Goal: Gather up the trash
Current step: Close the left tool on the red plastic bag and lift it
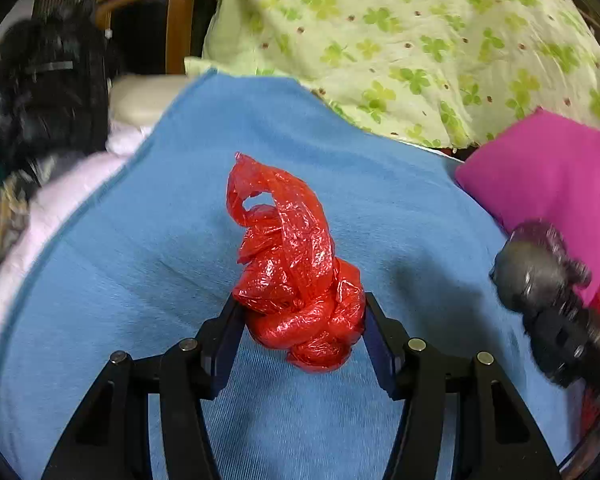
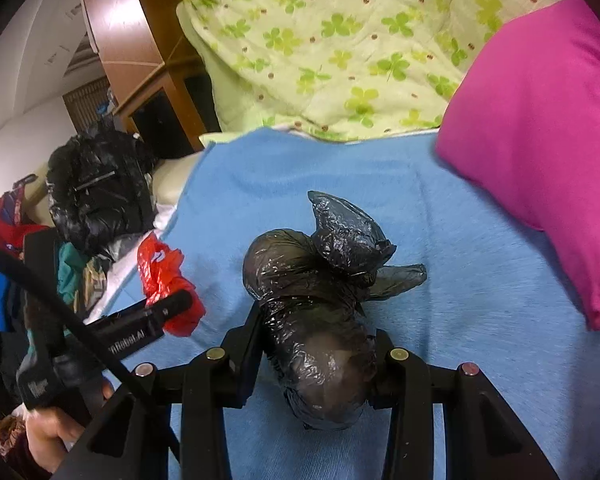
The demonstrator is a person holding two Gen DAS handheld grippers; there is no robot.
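Readable text only in the right wrist view. The left gripper (image 2: pixel 176 304) has white lettering along the side of its black arm, partly cut off by a black cable (image 2: pixel 60 312) crossing it: reads "nRobot.AI", first letters hidden. A second white print sits on the black handle block (image 2: pixel 40 384) low at the left edge, rotated and blurred, cannot read it. The red plastic bag (image 2: pixel 168 280) between that gripper's fingers shows a white mark, illegible. Left wrist view: no legible text on anything.
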